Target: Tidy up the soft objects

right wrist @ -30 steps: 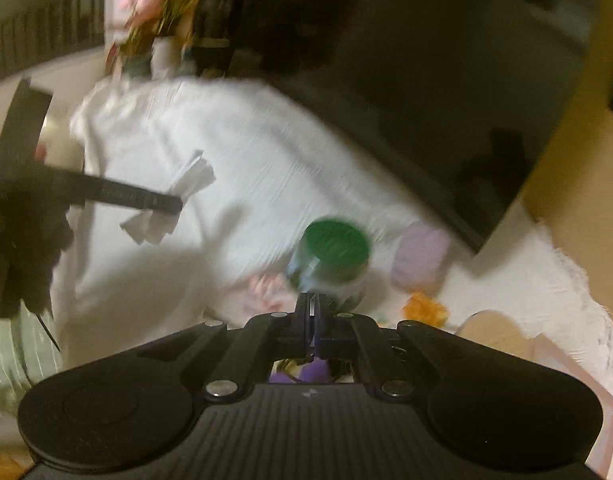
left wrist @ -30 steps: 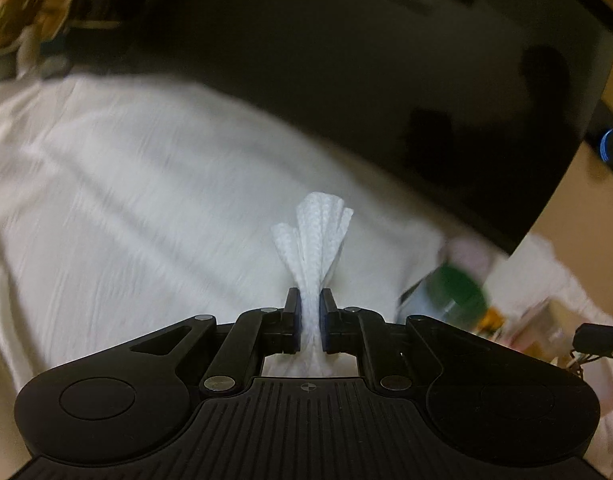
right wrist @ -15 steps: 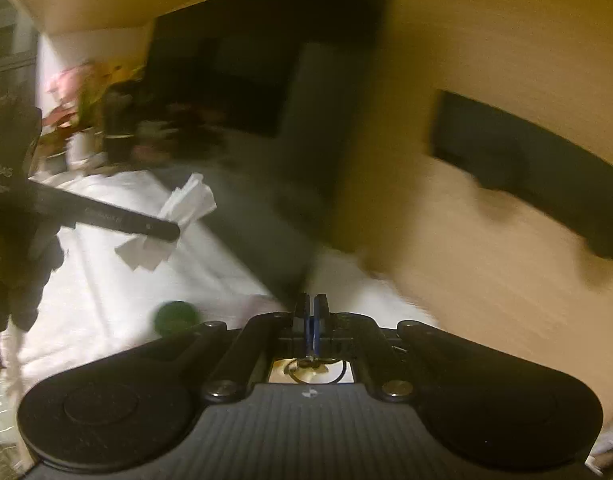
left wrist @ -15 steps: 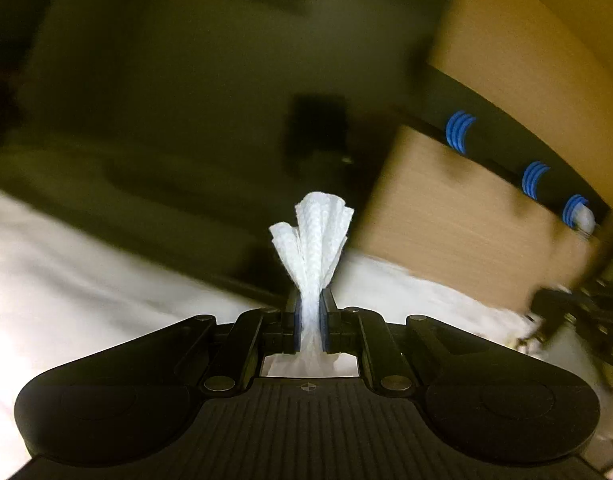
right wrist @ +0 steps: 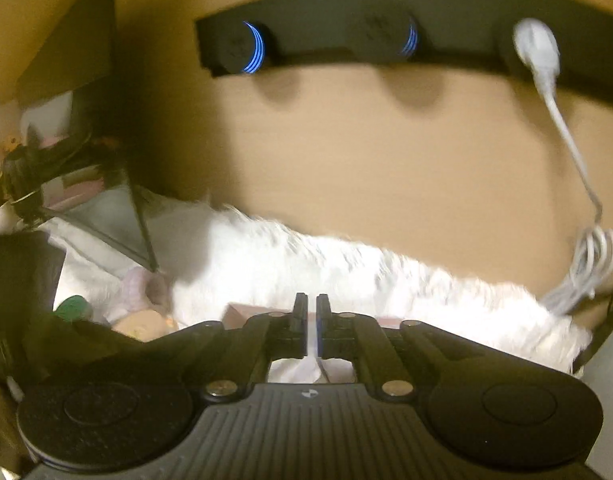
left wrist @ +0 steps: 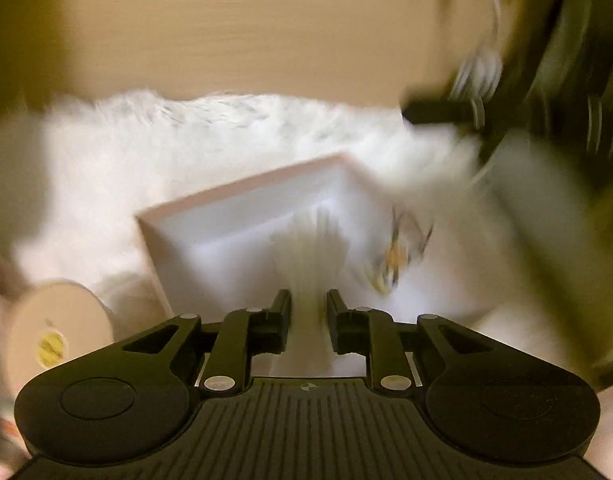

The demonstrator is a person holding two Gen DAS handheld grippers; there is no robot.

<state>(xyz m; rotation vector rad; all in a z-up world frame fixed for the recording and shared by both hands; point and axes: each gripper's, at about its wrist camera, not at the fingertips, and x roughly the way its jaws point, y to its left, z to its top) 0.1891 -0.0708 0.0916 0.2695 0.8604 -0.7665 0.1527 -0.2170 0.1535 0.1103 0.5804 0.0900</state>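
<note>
Tissue hangs blurred between your left gripper's opening jaws, above the pink box; your right gripper is opening, nothing visibly between its jaws.

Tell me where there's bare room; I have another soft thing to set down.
Free: the white cloth strip between the pink-rimmed box and the wooden wall, plus the box's far-left inside. Crowded, in the right wrist view: left end around the green lid, right end by the coiled cable.

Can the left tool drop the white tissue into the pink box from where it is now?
Probably yes: the left tool is opening over the pink box, tissue between its fingers, nothing blocking below.
</note>
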